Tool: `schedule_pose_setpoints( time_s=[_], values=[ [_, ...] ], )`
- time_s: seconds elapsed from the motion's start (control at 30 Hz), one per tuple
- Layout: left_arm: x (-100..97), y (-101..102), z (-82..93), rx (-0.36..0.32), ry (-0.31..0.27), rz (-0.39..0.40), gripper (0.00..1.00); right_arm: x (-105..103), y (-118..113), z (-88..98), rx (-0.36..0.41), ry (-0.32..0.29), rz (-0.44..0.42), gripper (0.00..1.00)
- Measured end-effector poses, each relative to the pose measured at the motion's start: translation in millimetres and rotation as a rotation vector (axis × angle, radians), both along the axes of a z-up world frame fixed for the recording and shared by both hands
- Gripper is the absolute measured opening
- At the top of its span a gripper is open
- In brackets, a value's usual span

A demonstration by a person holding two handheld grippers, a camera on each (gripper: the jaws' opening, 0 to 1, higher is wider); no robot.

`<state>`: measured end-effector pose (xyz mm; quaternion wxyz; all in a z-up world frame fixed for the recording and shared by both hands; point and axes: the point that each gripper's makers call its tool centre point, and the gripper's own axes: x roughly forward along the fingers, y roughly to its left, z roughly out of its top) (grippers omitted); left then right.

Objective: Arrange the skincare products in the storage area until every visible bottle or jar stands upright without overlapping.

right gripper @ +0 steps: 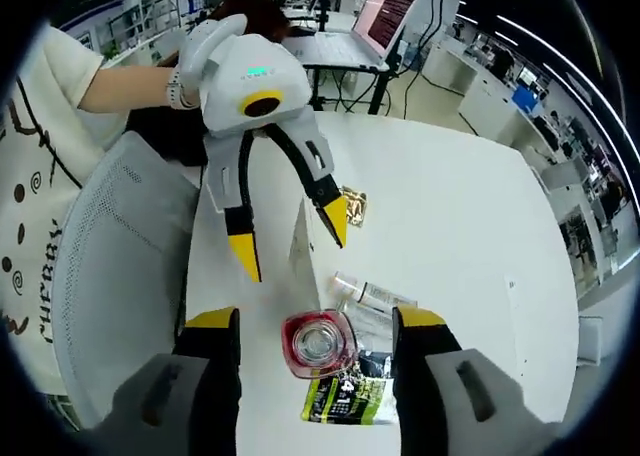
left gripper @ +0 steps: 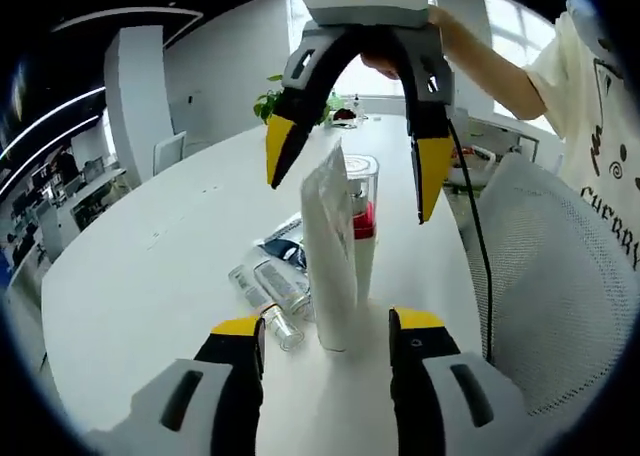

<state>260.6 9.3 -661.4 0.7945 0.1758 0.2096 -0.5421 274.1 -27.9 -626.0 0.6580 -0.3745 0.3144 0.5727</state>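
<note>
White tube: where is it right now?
In the left gripper view the white tube stands upright on the white table, directly in front of the clear red-filled bottle and right of the small bottles lying flat.

Left gripper (left gripper: 325, 328) and right gripper (right gripper: 317, 321) faced each other, jaws spread wide apart on both; a bare forearm (left gripper: 485, 54) extended behind the right.
</note>
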Motion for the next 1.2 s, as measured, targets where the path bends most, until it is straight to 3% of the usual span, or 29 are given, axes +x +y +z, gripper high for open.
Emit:
schedule_pose_setpoints(
  time_s=[0.2,0.37,0.5,0.67,0.83,1.0,1.2],
  values=[
    [-3.2,9.8,18.2,-0.016,-0.043,0.041,0.63,-0.2,-16.7,0.6,0.035,-0.007,-0.055,0.72],
    [-2.4,17.2,26.2,-0.043,-0.043,0.066,0.67,-3.6,-25.8,1.0,0.059,-0.017,-0.091,0.79],
    [3.1,28.3,29.9,-0.006,-0.094,0.072,0.71,-5.8,-31.3,1.6,0.063,-0.041,-0.137,0.86],
    [-0.2,30.8,38.6,-0.017,-0.105,0.077,0.77,-5.9,-38.3,6.4,0.095,-0.060,-0.173,0.88],
    [1.7,31.7,47.6,-0.028,-0.135,0.122,0.93,-13.3,-43.9,5.8,0.103,-0.066,-0.191,0.91],
    [-2.8,32.6,55.2,-0.045,-0.140,0.132,0.97,-14.8,-53.3,6.5,0.116,-0.081,-0.235,0.96],
    [-13.6,31.0,58.1,-0.014,-0.142,0.115,0.99,-21.6,-58.9,8.9,0.135,-0.082,-0.262,0.98]
  ],
)
